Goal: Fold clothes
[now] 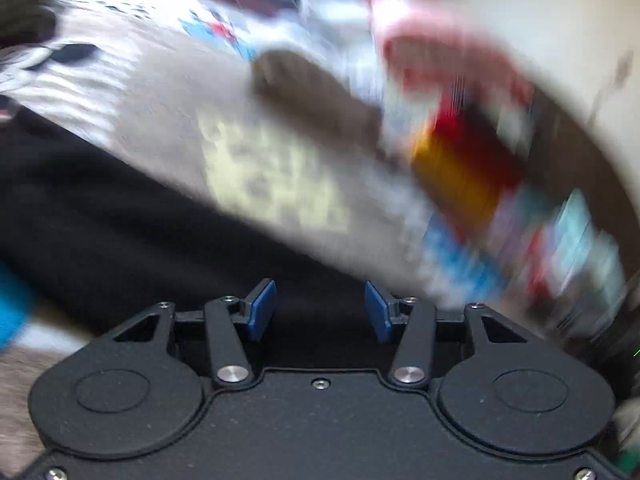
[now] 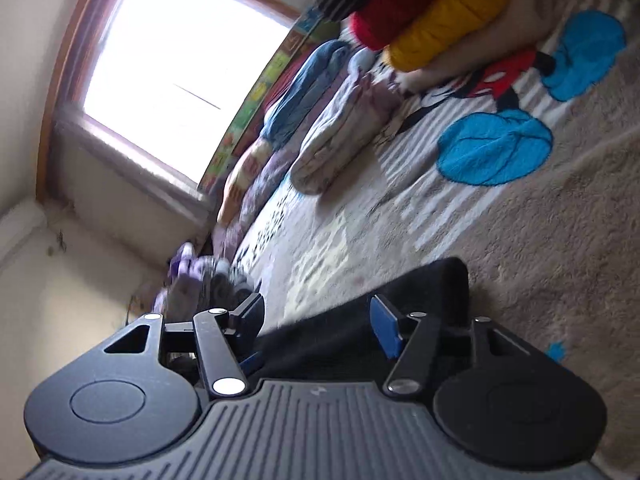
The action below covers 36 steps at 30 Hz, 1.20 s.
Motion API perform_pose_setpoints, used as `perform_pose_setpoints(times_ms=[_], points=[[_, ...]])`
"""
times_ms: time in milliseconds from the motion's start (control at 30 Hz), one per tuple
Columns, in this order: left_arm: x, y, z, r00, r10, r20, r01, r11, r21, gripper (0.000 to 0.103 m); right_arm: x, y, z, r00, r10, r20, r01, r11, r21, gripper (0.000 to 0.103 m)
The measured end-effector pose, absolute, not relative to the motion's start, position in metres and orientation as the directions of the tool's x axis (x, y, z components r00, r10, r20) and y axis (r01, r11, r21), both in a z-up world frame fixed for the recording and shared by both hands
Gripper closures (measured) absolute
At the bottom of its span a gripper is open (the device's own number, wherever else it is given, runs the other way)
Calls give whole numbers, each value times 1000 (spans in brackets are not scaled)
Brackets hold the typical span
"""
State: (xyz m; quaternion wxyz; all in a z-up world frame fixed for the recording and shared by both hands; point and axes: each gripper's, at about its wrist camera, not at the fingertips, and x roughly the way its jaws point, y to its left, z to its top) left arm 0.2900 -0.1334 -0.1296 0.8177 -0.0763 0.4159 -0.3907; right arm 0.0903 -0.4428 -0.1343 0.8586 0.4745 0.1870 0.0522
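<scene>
A black garment [image 1: 120, 208] lies on the patterned carpet [image 1: 168, 100]; the left wrist view is blurred by motion. My left gripper [image 1: 320, 310] is open just above the black cloth, its blue pads [image 1: 262, 308] apart with nothing between them. In the right wrist view the same black garment [image 2: 400, 312] lies between and under the fingers of my right gripper [image 2: 320, 320], which is open, blue pads [image 2: 386, 330] wide apart. Whether the cloth touches either pad I cannot tell.
A beige carpet [image 2: 540, 240] with a blue and red cartoon print [image 2: 494, 144]. Folded clothes [image 2: 344, 120] are stacked along the wall under a bright window [image 2: 180, 60]. A person in red and yellow [image 2: 432, 8] sits at the far side. A purple item [image 2: 200, 280] lies in the corner.
</scene>
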Motion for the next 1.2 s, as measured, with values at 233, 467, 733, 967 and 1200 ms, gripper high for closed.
perform_pose_setpoints(times_ms=[233,467,733,967,1200], points=[[236,-162,-115,466,-657,-592,784,617,-67,55,67,-444,-137,916,301,-266,29,612,790,43],[225,-192,-112,502,-662,-557,782,622,-35,55,57,-454,-129,923,303,-236,2,609,793,43],[233,-225,-128,388,-658,-645,748,634,-196,53,54,-489,-153,955,222,-199,65,497,866,42],[221,-184,-101,483,-664,-571,684,693,-228,52,82,-492,-158,921,194,-338,153,618,771,42],[174,-66,-95,626,-563,-539,471,824,-315,52,115,-476,-153,864,268,-426,81,761,644,62]])
